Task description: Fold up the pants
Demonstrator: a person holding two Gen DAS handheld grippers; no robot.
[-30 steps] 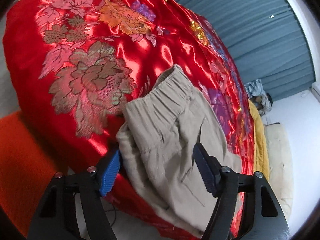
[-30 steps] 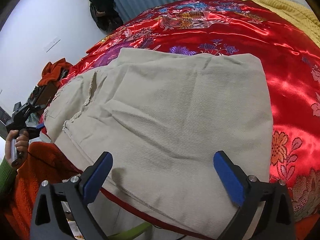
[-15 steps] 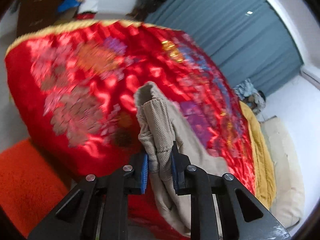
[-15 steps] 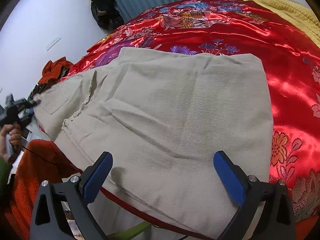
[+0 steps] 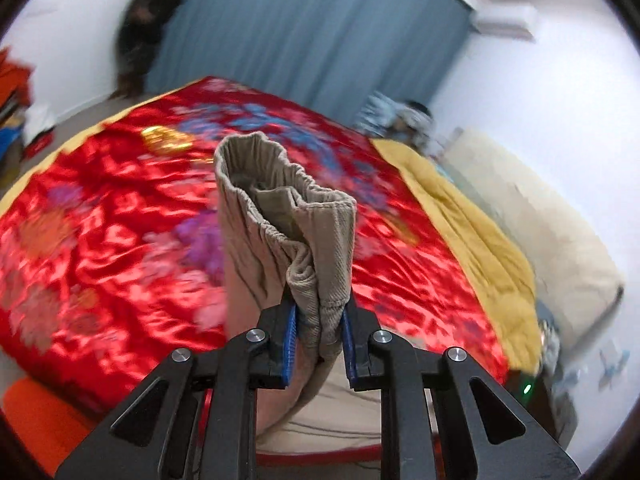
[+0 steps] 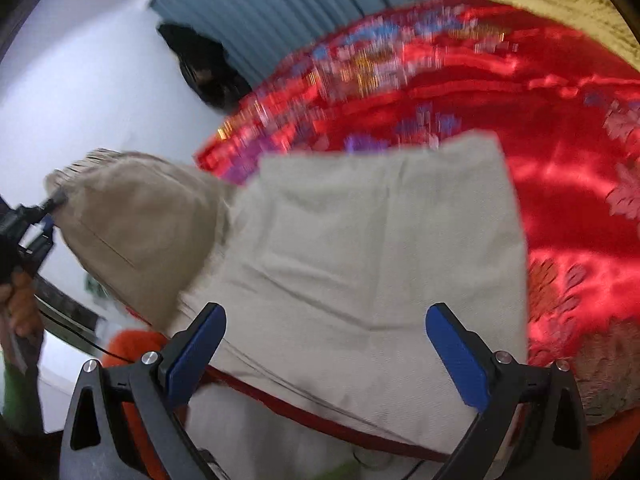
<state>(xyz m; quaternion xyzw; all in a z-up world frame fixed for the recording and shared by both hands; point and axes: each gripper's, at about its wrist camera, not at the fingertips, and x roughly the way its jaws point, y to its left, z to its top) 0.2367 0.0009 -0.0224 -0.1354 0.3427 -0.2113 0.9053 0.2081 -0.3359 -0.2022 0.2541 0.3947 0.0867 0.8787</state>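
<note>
Blurred red bedspread (image 5: 100, 240) and yellow blanket (image 5: 460, 216) surround the pants (image 5: 280, 216).

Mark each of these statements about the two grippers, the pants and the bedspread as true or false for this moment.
1. The left gripper is shut on the pants. True.
2. The right gripper is shut on the pants. False: its jaws stand wide open, with the cloth lying beyond them.
3. The elastic waistband is raised off the bed. True.
4. The bedspread is plain blue. False: it is shiny red with a flower pattern.
5. A yellow blanket lies along one side of the bedspread. True.
</note>
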